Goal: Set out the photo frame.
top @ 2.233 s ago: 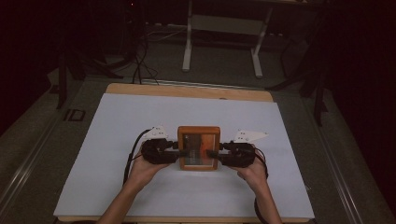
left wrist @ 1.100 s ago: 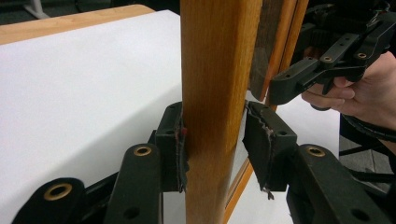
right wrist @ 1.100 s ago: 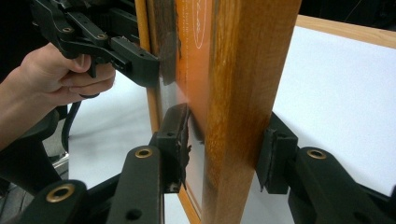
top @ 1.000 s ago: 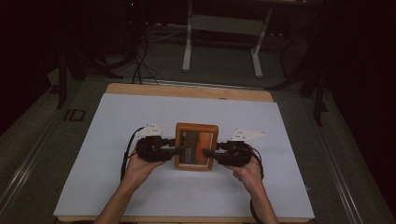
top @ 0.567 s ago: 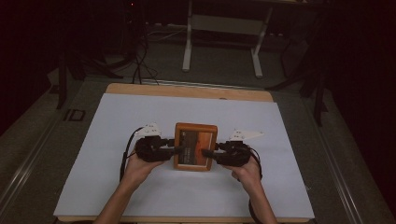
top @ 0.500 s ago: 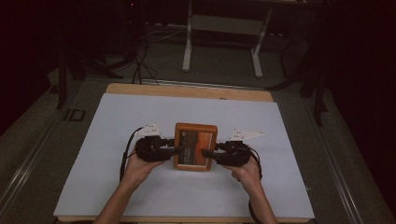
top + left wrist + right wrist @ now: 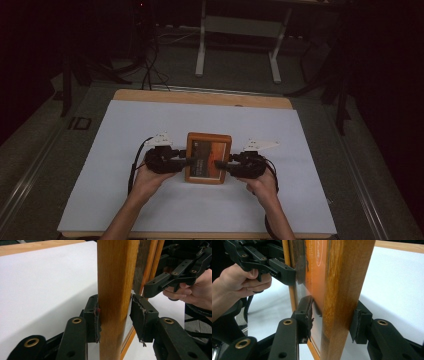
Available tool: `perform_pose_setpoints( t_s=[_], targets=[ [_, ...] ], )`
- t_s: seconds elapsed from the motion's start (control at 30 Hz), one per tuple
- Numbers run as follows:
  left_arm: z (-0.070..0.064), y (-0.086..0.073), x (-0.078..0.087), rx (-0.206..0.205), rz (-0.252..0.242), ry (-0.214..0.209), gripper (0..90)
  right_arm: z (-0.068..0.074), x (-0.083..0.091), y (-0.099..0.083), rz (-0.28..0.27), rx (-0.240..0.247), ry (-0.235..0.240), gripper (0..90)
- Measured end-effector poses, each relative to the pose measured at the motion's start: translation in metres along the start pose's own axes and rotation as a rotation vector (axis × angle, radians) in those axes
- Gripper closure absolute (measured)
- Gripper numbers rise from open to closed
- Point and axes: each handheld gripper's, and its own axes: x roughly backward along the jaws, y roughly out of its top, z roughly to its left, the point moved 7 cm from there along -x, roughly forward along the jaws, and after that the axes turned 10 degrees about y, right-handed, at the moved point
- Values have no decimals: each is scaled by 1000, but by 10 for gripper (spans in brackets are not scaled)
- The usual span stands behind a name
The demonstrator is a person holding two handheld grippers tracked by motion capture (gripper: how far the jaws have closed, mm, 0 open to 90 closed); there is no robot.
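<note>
Wooden-edged rectangular table [image 7: 200,96] carries a white sheet [image 7: 125,135] over most of its top, bare wood strip exposed along the far edge.

A wooden picture frame [image 7: 208,158] sat near the middle of the white table cover [image 7: 100,150]. The left gripper [image 7: 187,162] met its left edge, the right gripper [image 7: 223,165] its right edge. Hands gripped both. Grip tightness unclear from above. Dark floor, cables beyond.

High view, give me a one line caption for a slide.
Two hand-held grippers, left gripper and right gripper, clamp opposite sides of a wooden picture frame over a white-covered table.
</note>
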Motion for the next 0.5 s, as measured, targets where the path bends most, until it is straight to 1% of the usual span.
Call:
perform_pose_setpoints(
  t_s=[0.3,0.5],
  targets=[
    [2,-3,-3,6,6,1,604,-3,-2,-3,4,-3,-2,580],
    [5,-7,-7,12,14,2,603,-7,-4,-6,7,-14,-3,579]
  ],
)
